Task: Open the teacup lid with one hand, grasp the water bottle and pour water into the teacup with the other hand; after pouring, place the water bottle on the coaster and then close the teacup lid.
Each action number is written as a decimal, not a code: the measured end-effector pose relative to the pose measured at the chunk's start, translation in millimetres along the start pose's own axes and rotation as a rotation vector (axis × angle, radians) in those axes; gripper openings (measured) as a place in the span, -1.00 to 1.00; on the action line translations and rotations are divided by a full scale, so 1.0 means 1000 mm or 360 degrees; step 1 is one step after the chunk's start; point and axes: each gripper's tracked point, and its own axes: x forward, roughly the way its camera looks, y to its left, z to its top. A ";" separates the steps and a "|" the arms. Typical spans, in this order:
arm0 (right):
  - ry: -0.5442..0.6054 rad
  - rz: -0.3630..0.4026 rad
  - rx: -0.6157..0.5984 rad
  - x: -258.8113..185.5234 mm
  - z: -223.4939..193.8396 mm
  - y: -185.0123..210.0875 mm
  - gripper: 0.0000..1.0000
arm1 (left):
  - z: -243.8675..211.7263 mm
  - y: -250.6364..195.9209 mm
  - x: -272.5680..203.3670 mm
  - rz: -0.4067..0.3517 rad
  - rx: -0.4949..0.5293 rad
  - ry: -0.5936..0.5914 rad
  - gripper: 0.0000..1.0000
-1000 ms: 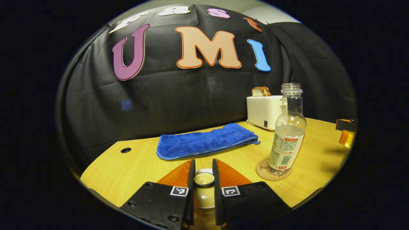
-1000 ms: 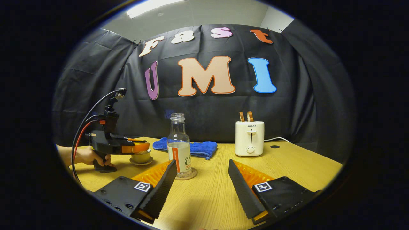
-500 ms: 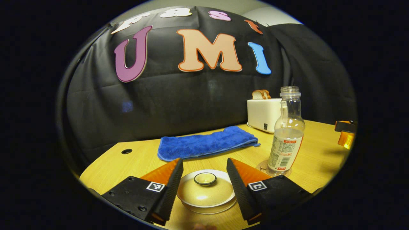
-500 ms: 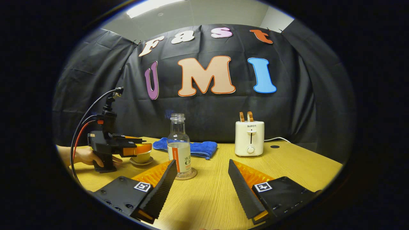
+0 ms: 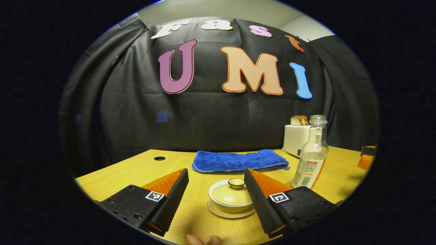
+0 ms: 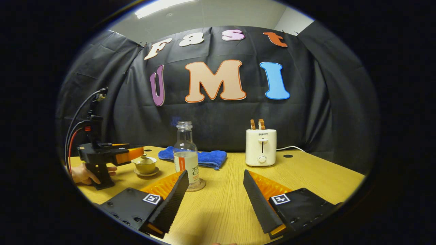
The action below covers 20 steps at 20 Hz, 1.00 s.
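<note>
A cream teacup [image 5: 230, 199] stands on its saucer [image 5: 231, 213] with the lid [image 5: 229, 192] on it. My left gripper [image 5: 216, 172] is open and held back from the cup, its fingers apart on either side and not touching it. To the right, an uncapped water bottle [image 5: 311, 160], part full, stands upright on a cork coaster [image 6: 201, 186]. My right gripper [image 6: 215, 173] is open and holds nothing, low over the table in front of the bottle [image 6: 186, 160]. In the right gripper view, the left gripper [image 6: 138, 152] sits beside the teacup [image 6: 144, 164], held by a hand [image 6: 85, 173].
A folded blue towel [image 5: 238, 160] lies behind the cup. A white toaster [image 6: 261, 147] with bread slices stands at the back right, its cord trailing right. The wooden table [image 6: 306, 173] has cable holes at both back corners. Black cloth closes the far side.
My left gripper let go of the lid knob, opened wide and drew back and up from the teacup; the lid stays on the cup. The right gripper barely shifted.
</note>
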 end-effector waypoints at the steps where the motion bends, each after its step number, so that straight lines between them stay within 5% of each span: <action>1: 0.0000 -0.0007 0.0001 0.000 0.000 0.000 0.93 | 0.002 -0.006 -0.011 -0.0007 0.0005 -0.0005 0.91; 20: -0.0008 -0.0173 -0.0003 -0.041 -0.001 0.041 0.93 | 0.004 -0.071 -0.122 0.0017 0.0011 -0.0022 0.89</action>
